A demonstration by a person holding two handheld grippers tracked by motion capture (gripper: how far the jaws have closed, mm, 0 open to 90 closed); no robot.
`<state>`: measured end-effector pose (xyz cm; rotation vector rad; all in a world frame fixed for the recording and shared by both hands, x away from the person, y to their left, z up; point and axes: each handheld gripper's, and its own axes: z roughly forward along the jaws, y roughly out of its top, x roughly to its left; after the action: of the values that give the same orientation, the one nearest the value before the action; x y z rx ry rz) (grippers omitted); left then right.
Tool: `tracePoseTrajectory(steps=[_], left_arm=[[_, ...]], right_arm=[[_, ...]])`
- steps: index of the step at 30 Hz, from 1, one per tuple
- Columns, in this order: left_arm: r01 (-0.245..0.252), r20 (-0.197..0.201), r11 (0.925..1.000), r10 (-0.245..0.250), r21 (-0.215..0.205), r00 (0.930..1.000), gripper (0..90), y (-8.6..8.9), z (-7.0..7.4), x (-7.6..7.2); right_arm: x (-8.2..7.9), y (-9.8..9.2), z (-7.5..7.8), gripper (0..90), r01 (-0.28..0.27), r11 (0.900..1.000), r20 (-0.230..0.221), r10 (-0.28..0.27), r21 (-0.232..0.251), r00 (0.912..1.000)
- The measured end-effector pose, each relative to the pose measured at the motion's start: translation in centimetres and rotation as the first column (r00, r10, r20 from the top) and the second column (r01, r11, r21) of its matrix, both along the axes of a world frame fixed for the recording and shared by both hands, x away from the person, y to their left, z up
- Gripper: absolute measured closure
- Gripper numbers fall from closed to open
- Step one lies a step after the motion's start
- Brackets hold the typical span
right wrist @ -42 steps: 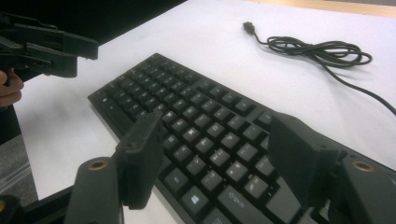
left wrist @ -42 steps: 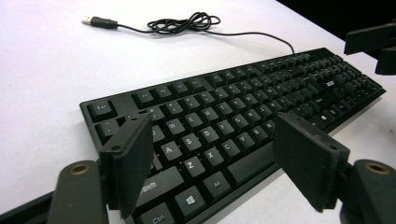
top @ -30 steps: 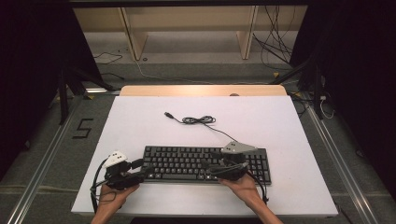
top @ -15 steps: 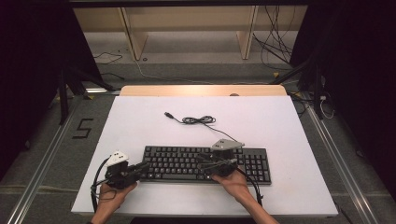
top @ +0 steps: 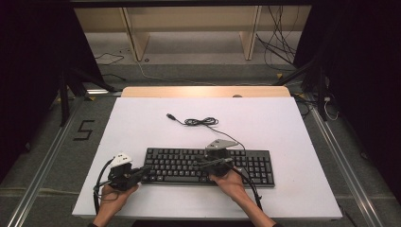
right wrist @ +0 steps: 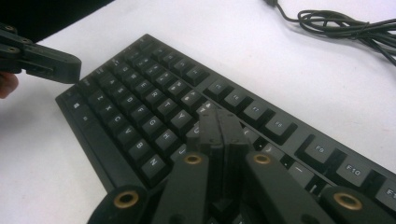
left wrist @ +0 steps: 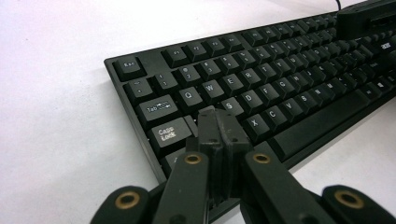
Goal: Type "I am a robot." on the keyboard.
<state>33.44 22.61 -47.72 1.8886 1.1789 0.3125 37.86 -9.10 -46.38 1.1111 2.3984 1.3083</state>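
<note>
A black keyboard [top: 255, 166] lies flat near the front of the white table [top: 142, 118]. My left gripper [top: 144, 171] is at the keyboard's left end. Its jaws have just been closing and now stand shut with nothing between them, tips over the A key area [left wrist: 219, 116]. My right gripper [top: 197, 163] hovers over the keyboard's middle. Its jaws have also just been closing and are shut and empty, tips above the upper letter rows [right wrist: 218, 119]. In the right gripper view the left gripper [right wrist: 42, 60] shows at the far end of the keyboard [right wrist: 154, 102].
The keyboard's black cable [top: 201, 122] lies coiled on the table behind it, its USB plug [top: 170, 116] loose. A wooden strip [top: 205, 91] edges the table's far side. Shelving and floor cables lie beyond.
Both grippers' jaws have closed. The right gripper has slid left along the keyboard from near its right part to its middle. The left gripper has stayed put.
</note>
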Motion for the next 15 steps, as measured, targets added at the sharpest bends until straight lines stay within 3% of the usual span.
tracePoseTrajectory(steps=[15], left_arm=[[-0.002, -0.022, 0.9999, 0.002, 0.012, 0.9998, 88.9, 0.13, -0.24, 0.29]], right_arm=[[0.72, 1.22, -1.05, 90.0, 0.006, 0.999, -0.027, -0.007, -0.046, 0.9996]])
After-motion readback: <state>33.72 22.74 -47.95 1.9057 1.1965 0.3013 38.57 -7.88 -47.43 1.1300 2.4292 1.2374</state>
